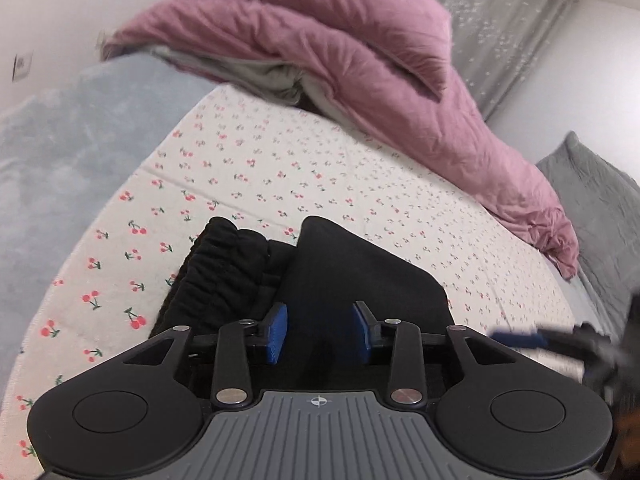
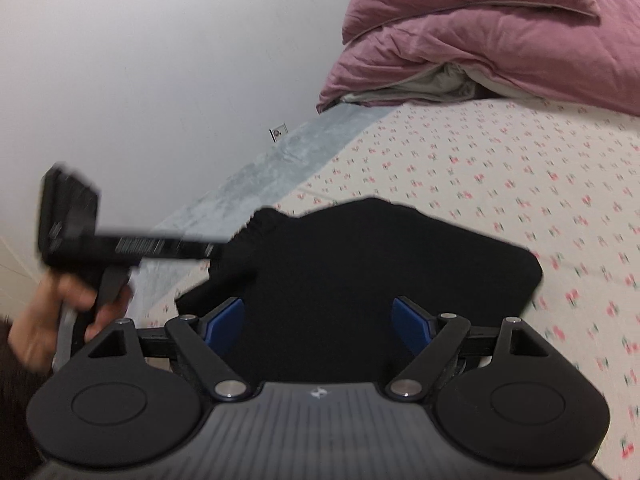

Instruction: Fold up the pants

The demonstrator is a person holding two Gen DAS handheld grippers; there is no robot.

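My left gripper (image 1: 319, 330) hangs over the black pants (image 1: 320, 276), its blue pads (image 1: 278, 332) parted with a clear gap and nothing pinched between them; the cloth lies below and beyond the tips, not clamped; my right gripper (image 2: 320, 322) stands spread much wider, its blue pads (image 2: 224, 318) far out to either side and only the dark fabric of the pants (image 2: 360, 264) showing behind the gap, none of it gripped; the pants lie folded into a compact dark bundle on the cherry-print sheet (image 1: 280, 160), near the edge of the bed closest to me, the gathered elastic waistband (image 1: 216, 264) bunched at the left of the bundle and a smooth flap laid across the right part; in the right wrist view the same ribbed waistband (image 2: 256, 232) peeks out at the bundle's upper left; a rumpled pink duvet (image 1: 320, 48) is heaped at the far side of the sheet, well apart from the pants; a pale blue blanket (image 1: 60, 152) runs along the left edge of the bed against the white wall (image 2: 160, 60); a grey pillow (image 1: 592, 200) sits at the far right; from the right wrist I see my left hand (image 2: 48, 328) wrapped round the handle of the other gripper, blurred; from the left wrist the right gripper's finger (image 1: 520, 338) shows only as a blurred streak at the right edge.
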